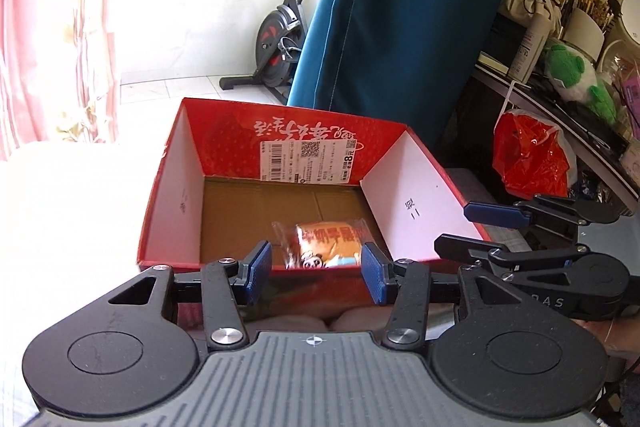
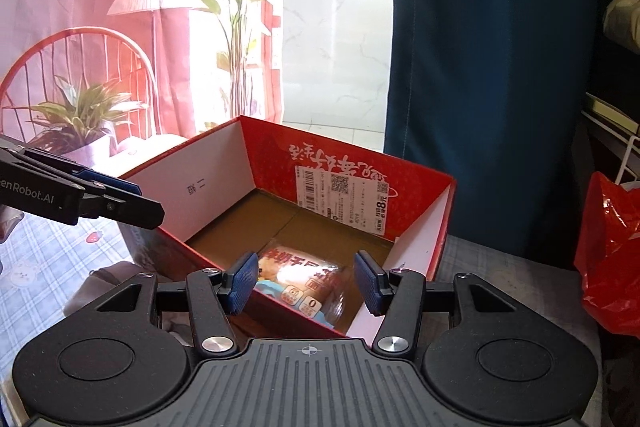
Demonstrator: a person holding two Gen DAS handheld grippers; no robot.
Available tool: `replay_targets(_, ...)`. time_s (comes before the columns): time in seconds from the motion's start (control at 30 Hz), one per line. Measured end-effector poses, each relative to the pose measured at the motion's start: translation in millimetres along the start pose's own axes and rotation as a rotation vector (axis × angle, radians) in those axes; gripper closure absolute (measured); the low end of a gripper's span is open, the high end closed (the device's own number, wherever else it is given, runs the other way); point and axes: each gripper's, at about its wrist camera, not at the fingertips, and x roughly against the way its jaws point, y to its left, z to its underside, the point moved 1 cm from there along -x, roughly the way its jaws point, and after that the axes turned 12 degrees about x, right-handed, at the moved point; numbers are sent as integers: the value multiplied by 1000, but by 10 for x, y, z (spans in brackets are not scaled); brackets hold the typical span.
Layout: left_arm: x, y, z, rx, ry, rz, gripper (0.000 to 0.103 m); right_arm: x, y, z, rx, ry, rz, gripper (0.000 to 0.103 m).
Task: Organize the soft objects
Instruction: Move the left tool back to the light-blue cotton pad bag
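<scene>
The box (image 2: 416,187) is red outside with white inner walls and a brown floor; the packet (image 2: 298,277) inside it is orange.

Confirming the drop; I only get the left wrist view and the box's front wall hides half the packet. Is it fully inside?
Observer: Yes. The right wrist view shows the whole packet lying flat on the floor of the box, close to the front wall.
Operator: My left side is blown out white. What is the box standing on?
Observer: A checked cloth with small strawberry and bear prints.
Operator: Where is my left gripper relative to the box?
Observer: Seen from the side, the left gripper has its fingertips at the rim of the box's left wall, near the front corner. Whether they touch it I cannot tell.
</scene>
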Motion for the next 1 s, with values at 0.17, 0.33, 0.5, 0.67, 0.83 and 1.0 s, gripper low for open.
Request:
replay_targets(0.17,257,21,210,-6,-2,-18,51,247,219,45,-13,-25,-33,54)
replay_targets(0.33,439,71,523,-15,20,-28,51,449,472,210,-32,-26,-70,54)
replay_targets(0.5,474,132,848,-21,63,-27,51,543,737,527,-77,18,-98,54)
replay_targets(0.67,476,184,1159,-22,58,-54,51,568,893,880,-157,69,-96,53)
replay_targets(0.83,415,229,1319,-17,67,-68,51,554,1012,1100,-213,97,-95,53)
replay_targets(1.0,408,271,1384,-19,52,-86,51,565,1042,1190,-250,92,-101,52)
